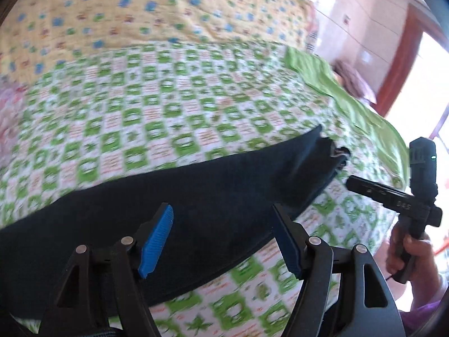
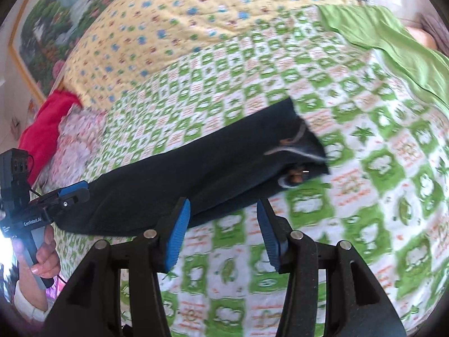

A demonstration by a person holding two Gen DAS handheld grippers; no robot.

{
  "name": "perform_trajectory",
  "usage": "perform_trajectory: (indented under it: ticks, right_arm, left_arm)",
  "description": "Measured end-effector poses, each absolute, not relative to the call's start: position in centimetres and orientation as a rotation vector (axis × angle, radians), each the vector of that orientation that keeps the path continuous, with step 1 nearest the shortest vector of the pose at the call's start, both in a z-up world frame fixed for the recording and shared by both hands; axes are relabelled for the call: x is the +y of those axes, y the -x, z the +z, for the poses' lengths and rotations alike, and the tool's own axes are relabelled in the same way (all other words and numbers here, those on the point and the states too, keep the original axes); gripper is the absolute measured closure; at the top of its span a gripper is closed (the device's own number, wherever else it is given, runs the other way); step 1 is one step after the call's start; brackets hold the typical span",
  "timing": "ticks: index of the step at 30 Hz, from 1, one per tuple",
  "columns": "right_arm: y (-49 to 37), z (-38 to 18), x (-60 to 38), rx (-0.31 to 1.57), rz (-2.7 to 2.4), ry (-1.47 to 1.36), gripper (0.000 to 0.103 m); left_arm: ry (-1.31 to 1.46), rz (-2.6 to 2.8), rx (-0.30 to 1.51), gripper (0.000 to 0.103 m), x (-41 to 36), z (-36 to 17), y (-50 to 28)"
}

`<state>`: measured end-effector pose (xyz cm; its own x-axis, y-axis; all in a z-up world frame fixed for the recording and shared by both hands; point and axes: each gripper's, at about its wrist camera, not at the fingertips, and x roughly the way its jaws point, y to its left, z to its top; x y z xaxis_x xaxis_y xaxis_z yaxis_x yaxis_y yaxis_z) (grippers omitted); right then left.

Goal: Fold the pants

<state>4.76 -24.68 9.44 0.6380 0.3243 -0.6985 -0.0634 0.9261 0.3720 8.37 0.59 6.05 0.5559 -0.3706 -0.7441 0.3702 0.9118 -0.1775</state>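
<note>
Dark navy pants [image 1: 174, 196] lie folded lengthwise in a long strip across the green-and-white patterned bedsheet [image 1: 157, 98]; the waistband end with its inner label shows in the right wrist view [image 2: 294, 146]. My left gripper [image 1: 221, 238] is open and empty, hovering just above the strip near its left part. My right gripper [image 2: 223, 231] is open and empty, just in front of the strip's near edge below the waistband. Each gripper shows in the other's view: the right gripper [image 1: 348, 182] sits beside the waistband end, and the left gripper [image 2: 81, 189] sits at the strip's left end.
A yellow flowered quilt [image 2: 196, 14] lies at the back of the bed. A green cloth [image 2: 393, 36] lies at the far right, a red cloth [image 2: 45, 129] and a pink flowered pillow [image 2: 78, 140] at the left. A framed picture [image 2: 56, 28] hangs behind.
</note>
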Motion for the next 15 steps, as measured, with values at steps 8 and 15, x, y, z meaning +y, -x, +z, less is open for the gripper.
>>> perform_trajectory:
  ticks: [8,15]
  right_arm:
    - [-5.3,8.6,-27.8,0.856,0.160,-0.464,0.051]
    - [-6.8,6.8,-30.2,0.865,0.131,-0.678,0.038]
  left_arm:
    - [-0.023,-0.592,0.958,0.030,-4.0,6.3,-13.6]
    - [-0.065,-0.707,1.027,0.029,-8.0,5.9,-17.9]
